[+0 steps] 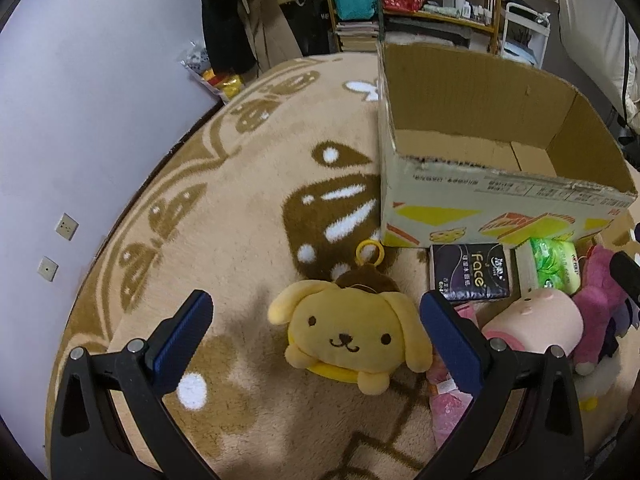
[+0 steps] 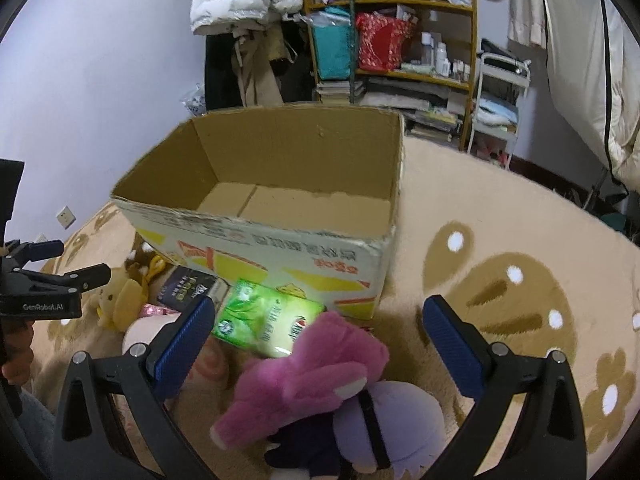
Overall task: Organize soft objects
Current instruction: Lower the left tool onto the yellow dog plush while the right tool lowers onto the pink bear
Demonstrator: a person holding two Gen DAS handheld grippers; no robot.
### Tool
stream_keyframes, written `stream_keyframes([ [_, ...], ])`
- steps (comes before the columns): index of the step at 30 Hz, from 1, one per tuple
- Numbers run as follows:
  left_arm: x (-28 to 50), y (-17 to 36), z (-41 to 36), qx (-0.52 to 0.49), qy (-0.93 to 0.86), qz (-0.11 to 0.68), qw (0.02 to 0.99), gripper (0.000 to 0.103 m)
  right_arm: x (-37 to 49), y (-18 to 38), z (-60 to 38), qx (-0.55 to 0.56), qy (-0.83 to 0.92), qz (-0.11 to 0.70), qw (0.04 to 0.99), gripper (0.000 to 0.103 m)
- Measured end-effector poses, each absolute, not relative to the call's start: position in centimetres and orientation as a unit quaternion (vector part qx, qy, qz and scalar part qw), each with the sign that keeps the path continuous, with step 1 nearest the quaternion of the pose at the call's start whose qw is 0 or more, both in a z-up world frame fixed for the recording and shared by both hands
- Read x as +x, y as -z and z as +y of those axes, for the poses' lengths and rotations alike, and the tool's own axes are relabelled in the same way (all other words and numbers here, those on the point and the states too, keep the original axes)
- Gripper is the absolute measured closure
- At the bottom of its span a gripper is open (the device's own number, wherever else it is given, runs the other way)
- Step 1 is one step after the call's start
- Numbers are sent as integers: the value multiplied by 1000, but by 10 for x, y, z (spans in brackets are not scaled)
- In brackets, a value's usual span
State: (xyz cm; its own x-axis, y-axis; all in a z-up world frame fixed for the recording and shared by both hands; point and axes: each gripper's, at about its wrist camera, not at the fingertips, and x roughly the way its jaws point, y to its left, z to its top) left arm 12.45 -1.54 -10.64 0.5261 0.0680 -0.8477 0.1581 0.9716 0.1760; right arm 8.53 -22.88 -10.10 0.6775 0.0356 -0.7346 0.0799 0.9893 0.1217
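A yellow dog plush with a ring loop lies on the rug between the fingers of my open left gripper, nearer the right finger. It also shows in the right wrist view. An open cardboard box, empty inside, stands behind it, and shows in the right wrist view. My right gripper is open above a pink plush and a lavender plush. A green tissue pack and a dark tissue pack lie by the box front.
A pale pink round plush and a pink wrapped packet lie right of the dog. The beige patterned rug covers the floor. A cluttered shelf, hanging clothes and a wall stand behind the box.
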Motion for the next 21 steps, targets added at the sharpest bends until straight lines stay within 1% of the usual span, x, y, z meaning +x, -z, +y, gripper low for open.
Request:
stream_keyframes([
  [7, 137, 134, -17, 116, 29, 525, 842, 1, 98, 121, -233, 84, 6, 432, 898, 0],
  [13, 144, 145, -17, 103, 39, 546, 830, 1, 106, 138, -236, 103, -8, 452, 886, 9],
  [16, 147, 155, -15, 92, 44, 563, 820, 1, 107, 141, -237, 116, -13, 455, 883, 10],
  [18, 148, 158, -15, 90, 45, 568, 817, 1, 108, 143, -237, 113, -12, 461, 880, 16],
  [19, 148, 158, -15, 87, 45, 568, 817, 1, 108, 144, -236, 114, -13, 465, 878, 23],
  [21, 148, 159, -13, 79, 47, 570, 817, 1, 108, 148, -237, 126, -12, 472, 872, 29],
])
